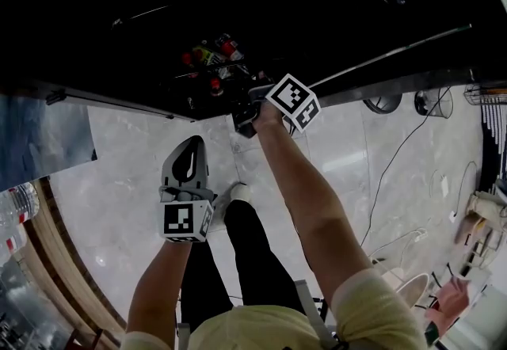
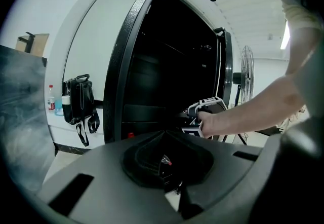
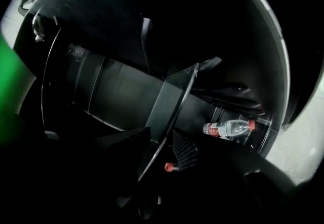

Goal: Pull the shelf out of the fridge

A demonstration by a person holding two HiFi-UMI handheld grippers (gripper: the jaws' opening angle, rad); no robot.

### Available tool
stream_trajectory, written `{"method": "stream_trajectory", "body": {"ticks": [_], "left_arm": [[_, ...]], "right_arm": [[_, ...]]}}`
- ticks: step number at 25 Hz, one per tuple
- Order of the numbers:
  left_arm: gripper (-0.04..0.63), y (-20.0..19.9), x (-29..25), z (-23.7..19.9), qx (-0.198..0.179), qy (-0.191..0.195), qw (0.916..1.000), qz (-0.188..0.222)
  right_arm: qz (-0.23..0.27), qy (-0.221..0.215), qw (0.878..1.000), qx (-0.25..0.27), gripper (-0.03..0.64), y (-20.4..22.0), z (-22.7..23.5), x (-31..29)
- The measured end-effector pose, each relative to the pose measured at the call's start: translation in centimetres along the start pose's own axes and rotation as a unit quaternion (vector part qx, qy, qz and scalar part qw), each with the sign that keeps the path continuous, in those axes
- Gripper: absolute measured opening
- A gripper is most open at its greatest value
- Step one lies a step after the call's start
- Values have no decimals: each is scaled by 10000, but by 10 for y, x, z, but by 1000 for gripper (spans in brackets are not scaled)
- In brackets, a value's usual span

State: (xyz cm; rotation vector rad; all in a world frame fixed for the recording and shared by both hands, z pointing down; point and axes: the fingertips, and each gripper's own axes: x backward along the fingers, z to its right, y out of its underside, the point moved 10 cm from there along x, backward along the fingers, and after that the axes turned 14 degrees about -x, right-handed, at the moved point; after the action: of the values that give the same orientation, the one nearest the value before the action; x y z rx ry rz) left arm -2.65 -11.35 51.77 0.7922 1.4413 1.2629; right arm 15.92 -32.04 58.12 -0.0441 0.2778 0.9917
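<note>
**Right claw on the fridge shelf, left claw idle**

The open fridge (image 2: 167,66) is black inside and mostly in shadow. In the head view a small cluster of bottles (image 1: 212,63) sits in its lower part; three red caps can be counted there, and the rest is too dark to tell. The right gripper view shows one clear water bottle (image 3: 228,127) with a red cap and a red label, lying on its side in a low compartment beyond the shelf. Left of the fridge, the left gripper view shows one black bag (image 2: 78,104) hanging by its straps. One bottle with a red label (image 2: 50,99) stands just beside it. One standing fan (image 2: 246,81) is to the right of the fridge.

There are two claws, one in each hand. The right claw (image 3: 159,136) reaches into the fridge at arm's length. Its two jaws are pinched on the front edge of the shelf (image 3: 169,104), one dark jaw on each face of the thin plate. The shelf runs slantwise up and away from that grip into the fridge interior. In the head view the right claw (image 1: 247,112) is at the fridge mouth, just below the bottle cluster, with its marker cube (image 1: 293,101) outside.

The left claw (image 1: 188,157) is held back over the marble floor (image 1: 119,174), well apart from the fridge. Its jaws (image 2: 163,152) are pressed together with nothing between them.
</note>
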Motion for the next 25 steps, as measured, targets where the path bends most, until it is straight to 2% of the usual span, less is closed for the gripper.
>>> {"method": "stream_trajectory", "body": {"ticks": [4, 7, 13, 19, 25], "left_arm": [[8, 1, 4, -3, 117, -69, 9999, -2], [8, 1, 8, -4, 250, -82, 9997, -25], [8, 8, 17, -5, 205, -59, 9997, -96], [8, 13, 18, -2, 233, 19, 9994, -259], [8, 11, 9, -1, 441, 96, 9985, -300]], "right_arm": [[109, 177, 9997, -88, 89, 1, 0, -3], [201, 171, 9994, -237, 83, 0, 2, -1], [313, 130, 9986, -399, 80, 1, 2, -5], [306, -201, 9953, -899, 57, 4, 10, 5], [227, -249, 9953, -905, 55, 9, 14, 21]]}}
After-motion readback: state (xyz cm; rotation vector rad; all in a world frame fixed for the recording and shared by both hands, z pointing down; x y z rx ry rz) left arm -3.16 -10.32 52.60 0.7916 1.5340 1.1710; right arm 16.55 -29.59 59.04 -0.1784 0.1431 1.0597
